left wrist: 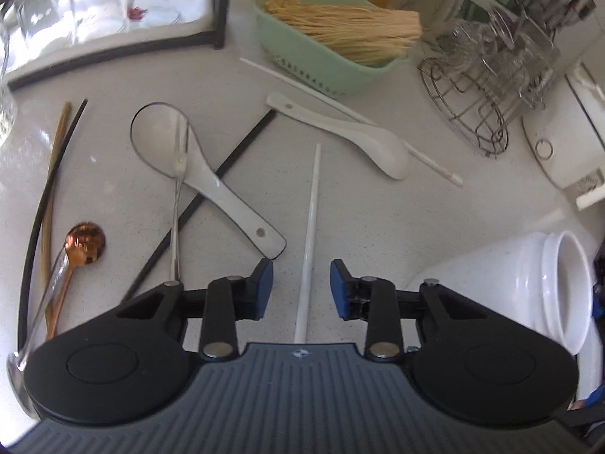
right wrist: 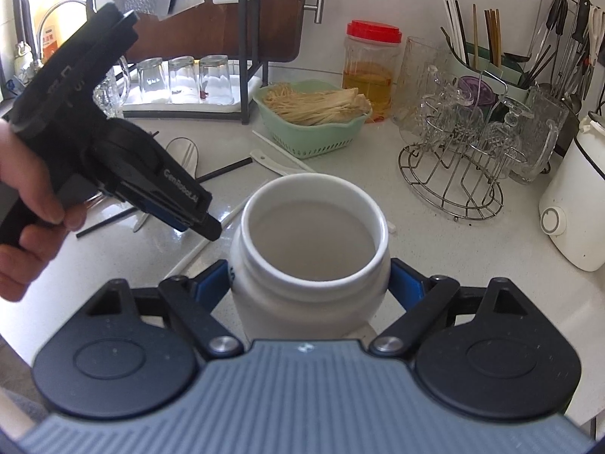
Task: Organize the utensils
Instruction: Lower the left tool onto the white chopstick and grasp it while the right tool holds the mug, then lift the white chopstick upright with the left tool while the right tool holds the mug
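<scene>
- Counted two white spoons (left wrist: 211,185), two white chopsticks (left wrist: 309,227), one copper spoon (left wrist: 81,244).
- Left gripper (left wrist: 301,283) open astride chopstick.
- Right gripper (right wrist: 310,283) clamped white jar (right wrist: 310,249).
- Speckled white counter (left wrist: 378,227), kitchen.

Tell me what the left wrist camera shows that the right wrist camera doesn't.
Only the left wrist view shows the copper spoon and the left gripper open around a white chopstick. Only the right wrist view shows the red-lidded jar, a hand, and the right gripper clamped on the white jar. Both show the green basket and wire rack.
</scene>
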Demonstrator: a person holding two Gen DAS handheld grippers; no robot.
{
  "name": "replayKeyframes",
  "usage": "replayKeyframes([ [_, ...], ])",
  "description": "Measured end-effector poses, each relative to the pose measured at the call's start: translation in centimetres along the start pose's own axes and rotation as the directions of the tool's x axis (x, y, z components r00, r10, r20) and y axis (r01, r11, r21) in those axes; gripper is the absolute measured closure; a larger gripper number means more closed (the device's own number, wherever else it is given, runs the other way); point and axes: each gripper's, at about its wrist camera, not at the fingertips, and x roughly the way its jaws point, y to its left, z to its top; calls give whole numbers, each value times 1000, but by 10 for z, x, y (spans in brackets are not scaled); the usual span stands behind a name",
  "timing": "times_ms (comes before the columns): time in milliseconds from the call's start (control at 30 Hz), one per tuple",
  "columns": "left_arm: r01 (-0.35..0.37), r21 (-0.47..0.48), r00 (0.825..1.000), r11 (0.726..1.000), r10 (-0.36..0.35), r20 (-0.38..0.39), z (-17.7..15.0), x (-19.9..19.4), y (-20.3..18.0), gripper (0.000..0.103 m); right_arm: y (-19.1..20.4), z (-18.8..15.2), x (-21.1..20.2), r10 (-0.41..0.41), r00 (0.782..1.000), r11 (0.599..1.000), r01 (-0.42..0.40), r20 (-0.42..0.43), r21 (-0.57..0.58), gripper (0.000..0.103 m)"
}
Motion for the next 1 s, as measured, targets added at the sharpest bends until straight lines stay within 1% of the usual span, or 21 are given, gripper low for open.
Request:
replayKeyframes([
  [67,2,42,1000,999,-2,-2,0,3,-7,76,0,0,0,-1,1000,1000,1,-2,0,12],
  [133,6,70,1000,998,-6,-7,0,6,-13,77,1,1,0,-1,1000,1000,1,-7,1,12],
  [200,-7,109,1000,994,7,-2,0,9,-21,79,1,2,1,-2,1000,1000,3,-13,3,12],
  [267,-46,154,999,987,45,11,0,12,-29,79,1,2,1,-3,1000,1000,3,-17,5,12],
  [400,-110,191,994,975,105,38,2,16,-38,80,1,4,2,-10,1000,1000,10,-28,13,12],
  [433,-123,206,992,971,117,44,2,18,-40,81,1,4,2,-11,1000,1000,11,-28,14,12],
  [500,-144,234,989,962,134,58,3,21,-42,96,1,3,2,-13,999,1000,13,-30,16,12],
  [633,-153,299,988,942,141,63,6,22,-46,97,1,2,1,-16,999,1000,17,-32,19,12],
  [767,-116,282,993,952,107,44,8,20,-44,98,0,2,0,-14,999,1000,14,-32,18,12],
  [900,-99,269,994,958,83,67,6,3,-44,98,0,2,0,-9,999,1000,10,-34,17,12],
  [1000,-84,238,994,968,63,92,4,-13,-44,98,0,3,0,-5,999,1000,6,-32,18,13],
])
